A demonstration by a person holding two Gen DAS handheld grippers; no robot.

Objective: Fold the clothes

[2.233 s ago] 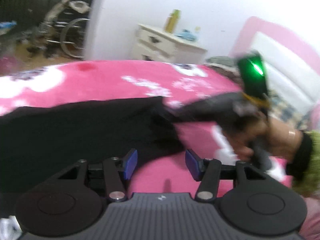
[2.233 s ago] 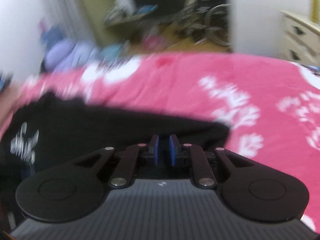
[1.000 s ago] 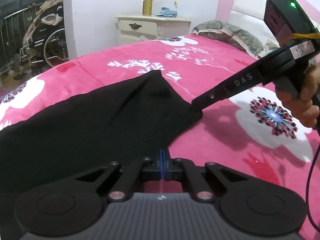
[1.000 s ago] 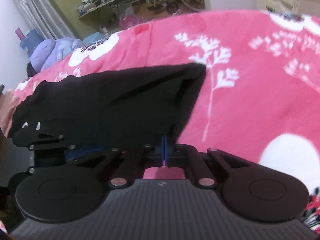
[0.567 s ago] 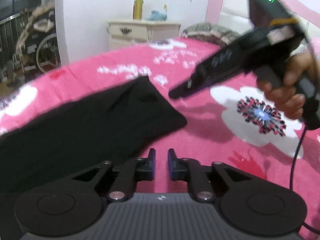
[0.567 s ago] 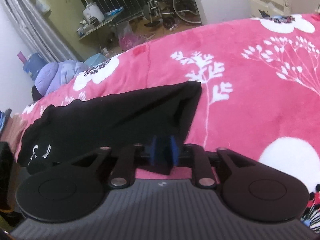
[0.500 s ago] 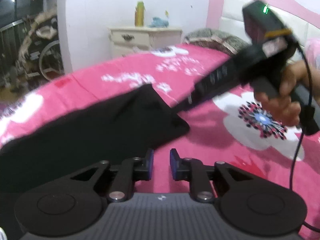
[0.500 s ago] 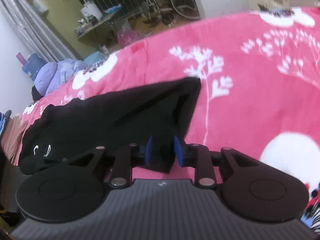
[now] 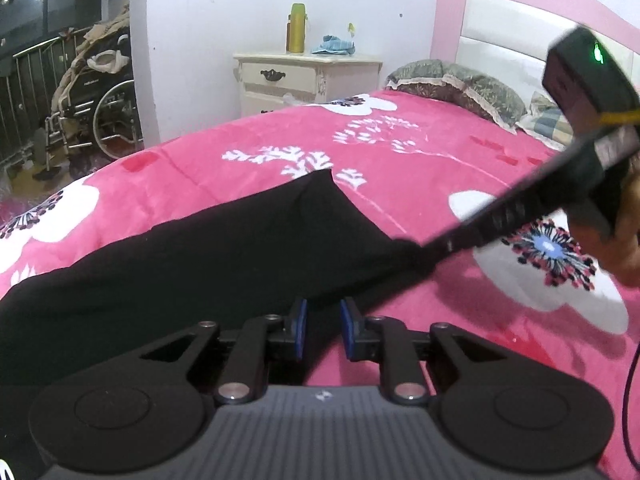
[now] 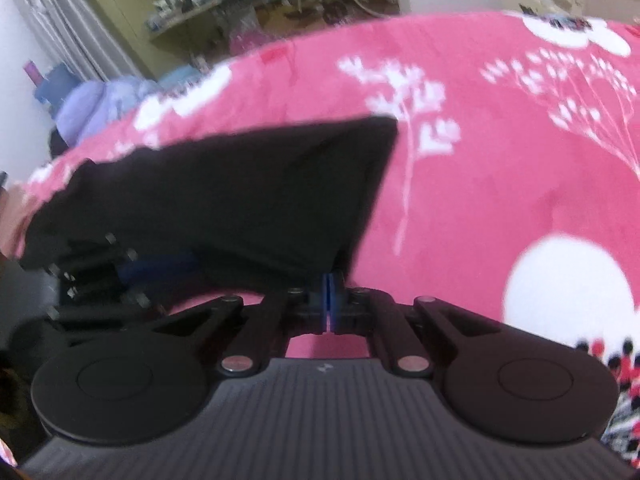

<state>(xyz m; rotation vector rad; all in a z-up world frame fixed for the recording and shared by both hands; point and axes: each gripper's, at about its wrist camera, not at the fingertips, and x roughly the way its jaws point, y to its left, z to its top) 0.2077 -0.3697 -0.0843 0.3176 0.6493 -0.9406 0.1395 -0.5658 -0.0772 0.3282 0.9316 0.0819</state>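
A black garment (image 9: 200,264) lies spread flat on the pink flowered blanket (image 9: 400,160). My left gripper (image 9: 323,328) is at its near edge with the jaws a little apart. A bit of the cloth's edge lies between the pads, and they do not press on it. My right gripper (image 9: 424,258) comes in from the right, held by a hand (image 9: 624,248). Its tip meets the garment's right corner. In the right wrist view that gripper (image 10: 328,300) has its blue pads together on the corner of the garment (image 10: 240,200). The left gripper (image 10: 132,272) shows dark and blurred at the cloth's lower left.
A cream nightstand (image 9: 308,76) with a yellow bottle (image 9: 297,28) stands beyond the bed. Pillows (image 9: 456,84) lie against the pink headboard (image 9: 500,12). A wheelchair (image 9: 104,112) is parked at the far left. A thin cable (image 9: 628,400) hangs from the right gripper.
My left jaws went from shut to slightly apart at the cloth's edge. The right gripper lifted off the corner, opened, came back and shut on it again.
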